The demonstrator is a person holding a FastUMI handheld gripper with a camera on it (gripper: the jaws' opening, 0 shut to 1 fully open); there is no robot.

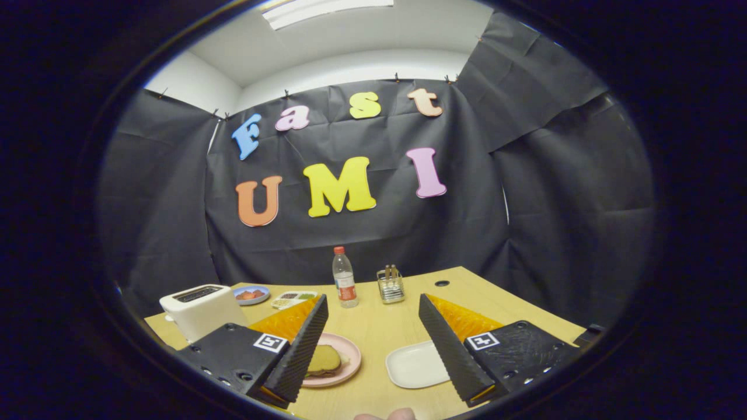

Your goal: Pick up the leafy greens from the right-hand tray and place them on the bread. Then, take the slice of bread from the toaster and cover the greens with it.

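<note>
The gripper (373, 344) hangs over the wooden table (373, 332) with its two fingers wide apart and nothing between them. Just ahead of the left finger sits a pink plate (344, 364), and on it lies a slice of bread (324, 360) with a green edge peeking out underneath, which looks like the leafy greens, though the finger hides part of the plate. If so, the greens already lie where the job wants them, with bread covering them. Close by the right finger is a white tray (414, 364), and its bare part shows no greens. Beyond the left finger stands a white toaster (201, 309); I cannot tell if bread is in its slot. Farther off, beyond both fingers, stand a water bottle (344, 286), a small wire rack (390, 286), a blue dish (251, 294) and a little tray of bits (293, 299). They seem set back there to leave room for the plate and tray. A fingertip (385, 415) peeks in under the gripper.
</note>
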